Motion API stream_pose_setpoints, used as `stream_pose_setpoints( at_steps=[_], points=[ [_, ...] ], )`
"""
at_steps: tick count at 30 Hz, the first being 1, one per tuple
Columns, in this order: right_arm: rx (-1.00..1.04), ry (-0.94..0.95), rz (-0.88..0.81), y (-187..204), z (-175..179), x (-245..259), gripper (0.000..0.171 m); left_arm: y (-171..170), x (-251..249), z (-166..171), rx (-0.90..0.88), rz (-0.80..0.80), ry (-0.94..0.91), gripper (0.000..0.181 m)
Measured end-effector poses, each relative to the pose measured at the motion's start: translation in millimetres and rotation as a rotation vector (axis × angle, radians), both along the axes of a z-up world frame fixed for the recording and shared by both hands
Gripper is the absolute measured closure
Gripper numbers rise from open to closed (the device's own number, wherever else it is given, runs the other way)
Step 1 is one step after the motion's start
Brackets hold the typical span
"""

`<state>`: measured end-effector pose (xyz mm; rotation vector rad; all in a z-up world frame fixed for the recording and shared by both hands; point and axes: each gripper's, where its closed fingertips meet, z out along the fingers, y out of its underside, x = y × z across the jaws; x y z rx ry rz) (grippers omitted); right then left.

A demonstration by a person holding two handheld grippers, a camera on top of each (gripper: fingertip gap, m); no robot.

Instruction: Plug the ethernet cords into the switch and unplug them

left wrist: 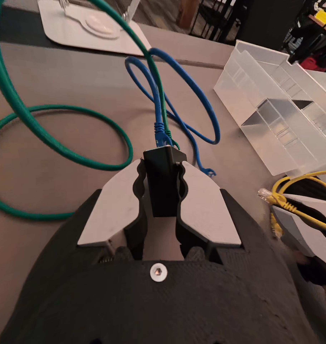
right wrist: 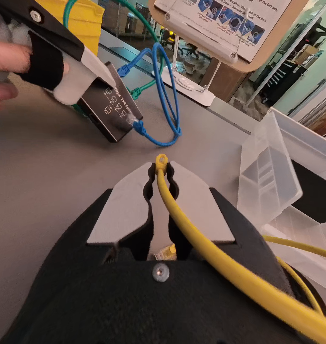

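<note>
My left gripper (left wrist: 161, 162) is shut on the black switch (left wrist: 163, 178) and holds it on edge at the grey table. A blue cord (left wrist: 159, 130) and a green cord (left wrist: 167, 133) are plugged into the switch's far side. In the right wrist view the switch (right wrist: 110, 108) sits at upper left, with blue plugs at two ends (right wrist: 139, 126) and a green plug (right wrist: 135, 93) between them. My right gripper (right wrist: 161, 163) is shut on a yellow cord (right wrist: 177, 204) just behind its plug (right wrist: 161, 160), which points forward, to the right of the switch and apart from it.
Clear plastic bins (left wrist: 277, 115) stand at the right, also in the right wrist view (right wrist: 266, 176). A white stand base (left wrist: 84, 28) with a sign board (right wrist: 223, 22) is at the back. A yellow box (right wrist: 84, 20) sits far left. The green cord loops over the table (left wrist: 65, 145).
</note>
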<state>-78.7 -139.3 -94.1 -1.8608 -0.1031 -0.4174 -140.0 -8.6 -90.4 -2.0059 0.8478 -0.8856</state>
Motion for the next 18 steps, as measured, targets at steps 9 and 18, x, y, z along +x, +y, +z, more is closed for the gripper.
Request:
stream_pose_setpoints(
  at_steps=[9,18],
  points=[
    [-0.016,-0.045,0.018,1.6,-5.6,-3.5,0.158,-7.0,-2.0,1.4,0.036,0.04,-0.026,0.148],
    [-0.111,-0.038,0.264,30.5,-15.7,-47.4,0.158,-10.0,-15.0,-22.2,-0.423,0.12,-0.218,0.147]
  ],
)
